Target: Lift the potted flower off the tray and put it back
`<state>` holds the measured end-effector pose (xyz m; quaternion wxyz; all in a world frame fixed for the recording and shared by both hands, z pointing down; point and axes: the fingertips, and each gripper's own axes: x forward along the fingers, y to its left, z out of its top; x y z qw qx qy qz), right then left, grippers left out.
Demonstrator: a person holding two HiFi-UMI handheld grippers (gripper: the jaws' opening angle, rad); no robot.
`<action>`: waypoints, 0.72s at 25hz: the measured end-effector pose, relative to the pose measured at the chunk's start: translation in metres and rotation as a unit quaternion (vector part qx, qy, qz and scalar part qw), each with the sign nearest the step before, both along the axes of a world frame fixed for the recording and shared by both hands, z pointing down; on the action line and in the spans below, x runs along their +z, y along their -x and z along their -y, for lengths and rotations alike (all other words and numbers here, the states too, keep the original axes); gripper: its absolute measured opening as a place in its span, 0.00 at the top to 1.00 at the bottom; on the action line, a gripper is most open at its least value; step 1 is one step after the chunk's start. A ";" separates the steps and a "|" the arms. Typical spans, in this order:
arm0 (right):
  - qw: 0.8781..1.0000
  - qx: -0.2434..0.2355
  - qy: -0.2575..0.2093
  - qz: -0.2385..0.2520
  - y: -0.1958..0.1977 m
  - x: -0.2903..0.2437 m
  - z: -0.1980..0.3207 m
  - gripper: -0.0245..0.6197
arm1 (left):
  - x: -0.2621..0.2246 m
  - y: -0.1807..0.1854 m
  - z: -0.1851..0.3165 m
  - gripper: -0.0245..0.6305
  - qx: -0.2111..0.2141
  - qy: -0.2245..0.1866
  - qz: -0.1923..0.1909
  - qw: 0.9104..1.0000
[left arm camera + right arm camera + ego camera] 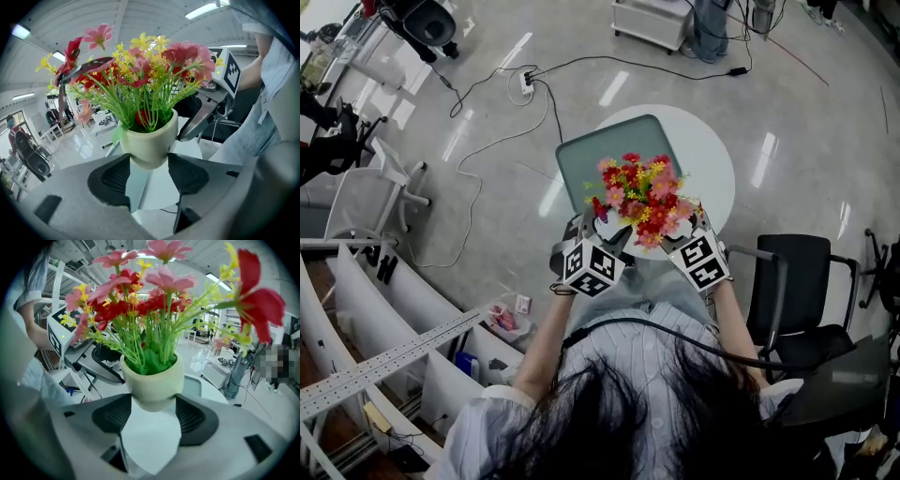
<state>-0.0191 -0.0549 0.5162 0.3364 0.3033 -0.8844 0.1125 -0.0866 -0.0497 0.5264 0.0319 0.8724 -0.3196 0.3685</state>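
The potted flower (642, 195), red, pink and yellow blooms in a cream pot (150, 140), hangs in the air over the near edge of the round white table (717, 159). The grey-green tray (595, 155) lies just beyond it with nothing on it. My left gripper (150, 165) grips the pot's lower part from one side, its pads against the base. My right gripper (152, 414) grips the same pot (153, 378) from the opposite side. In the head view the left gripper (600, 230) and right gripper (680, 232) meet under the blooms, which hide their fingertips.
A black chair (802, 281) stands close at the right. Cables and a power strip (526, 82) lie on the glossy floor beyond the table. White shelving (384, 309) and a small bin (504, 321) are at the left.
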 end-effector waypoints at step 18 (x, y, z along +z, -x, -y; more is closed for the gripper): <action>1.000 0.008 0.013 -0.005 0.006 0.007 -0.006 0.51 | 0.006 0.006 -0.005 0.59 0.010 0.001 -0.001 1.000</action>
